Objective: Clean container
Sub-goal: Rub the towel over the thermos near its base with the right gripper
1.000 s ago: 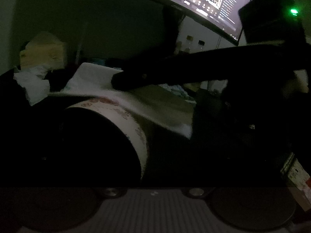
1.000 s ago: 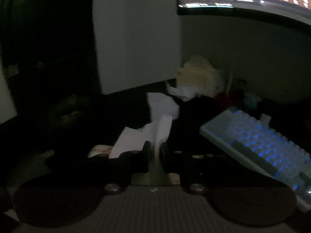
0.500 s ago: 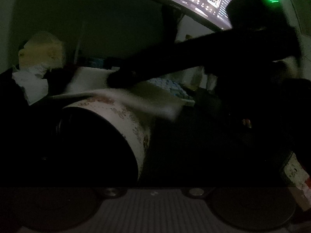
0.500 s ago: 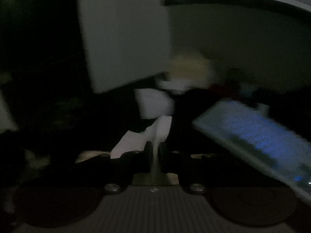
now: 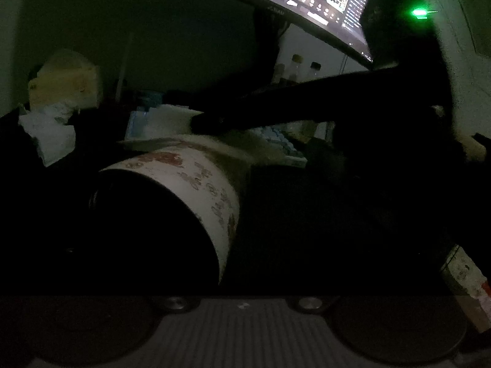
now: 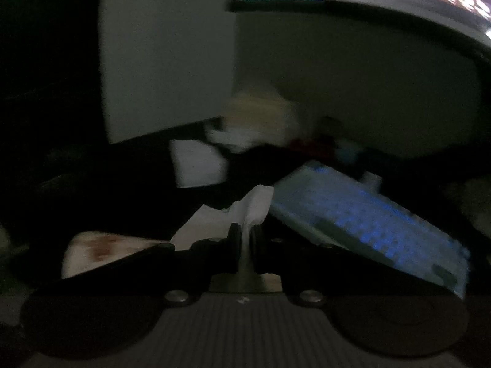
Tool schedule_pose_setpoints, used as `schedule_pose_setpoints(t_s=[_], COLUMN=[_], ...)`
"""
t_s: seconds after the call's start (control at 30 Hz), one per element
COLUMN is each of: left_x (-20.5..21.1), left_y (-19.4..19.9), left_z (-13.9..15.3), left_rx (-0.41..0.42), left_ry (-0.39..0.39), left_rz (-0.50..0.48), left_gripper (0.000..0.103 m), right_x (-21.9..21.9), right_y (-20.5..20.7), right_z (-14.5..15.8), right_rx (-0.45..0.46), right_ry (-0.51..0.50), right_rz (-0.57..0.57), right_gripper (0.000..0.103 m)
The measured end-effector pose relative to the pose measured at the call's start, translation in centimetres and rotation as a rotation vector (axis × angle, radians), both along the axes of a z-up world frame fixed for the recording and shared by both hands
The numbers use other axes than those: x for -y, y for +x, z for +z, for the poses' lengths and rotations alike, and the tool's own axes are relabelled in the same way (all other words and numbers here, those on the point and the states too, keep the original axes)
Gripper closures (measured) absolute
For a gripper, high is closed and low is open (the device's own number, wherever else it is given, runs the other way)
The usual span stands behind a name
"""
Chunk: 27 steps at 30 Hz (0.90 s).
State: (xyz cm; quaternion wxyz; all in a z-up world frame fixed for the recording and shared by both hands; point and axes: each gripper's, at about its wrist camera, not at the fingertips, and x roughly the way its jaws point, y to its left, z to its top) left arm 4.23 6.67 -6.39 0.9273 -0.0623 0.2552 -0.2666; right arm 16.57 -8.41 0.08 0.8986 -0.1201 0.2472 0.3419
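Two changes over the last second. First, the white paper tissue has slid: a second ago it draped wide across the top and down the right side of the white cylindrical container with the red floral print; now it is bunched higher on the wall near the far end, with more print bare. Second, the right gripper has swung, so the backlit blue-white keyboard now sits closer in its view. Its jaws are pinched on the tissue, which sticks up between them.

Container lies tilted close in front of the left wrist camera, open mouth a dark oval towards the lens, red-stained wall up. Left gripper: fingers lost in the dark, so I cannot tell whether it is apart or clamped; it appears to be steadying the container.

My read: mid-wipe on the outer wall, stroke running towards the far end. Stains remain visible, so more passes needed.
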Motion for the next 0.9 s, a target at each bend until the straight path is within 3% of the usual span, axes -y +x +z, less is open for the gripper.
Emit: schedule_pose_setpoints(t_s=[0.23,0.3,0.43,0.5,0.7,0.8,0.9], left_x=[1.7,1.6,1.4,1.3,0.8,0.5,0.1], left_y=[-1.6,-1.6,-1.7,-1.7,-0.8,-0.8,-0.6], left_z=[0.1,0.3,0.3,0.3,0.2,0.1,0.0], left_rx=[0.005,0.006,0.001,-0.001,-0.002,0.001,-0.003], left_ry=[0.008,0.010,0.003,-0.003,-0.003,0.010,0.010], left_rz=[0.035,0.035,0.035,0.035,0.023,0.024,0.028], left_gripper=[0.000,0.000,0.000,0.000,0.000,0.000,0.000], right_x=[-1.7,-1.7,-0.8,-0.5,-2.1,-1.8,-0.9], right_y=[-4.3,-3.6,-0.5,-0.7,-6.0,-4.3,-0.6], right_z=[0.4,0.3,0.0,0.0,0.2,-0.3,-1.4], right_rx=[0.075,0.070,0.037,0.018,0.077,0.059,0.050], right_ry=[0.014,0.005,-0.017,-0.003,0.046,0.045,0.016], right_rz=[0.195,0.171,0.012,0.003,0.291,0.219,0.059], right_gripper=[0.095,0.095,0.095,0.095,0.095,0.095,0.095])
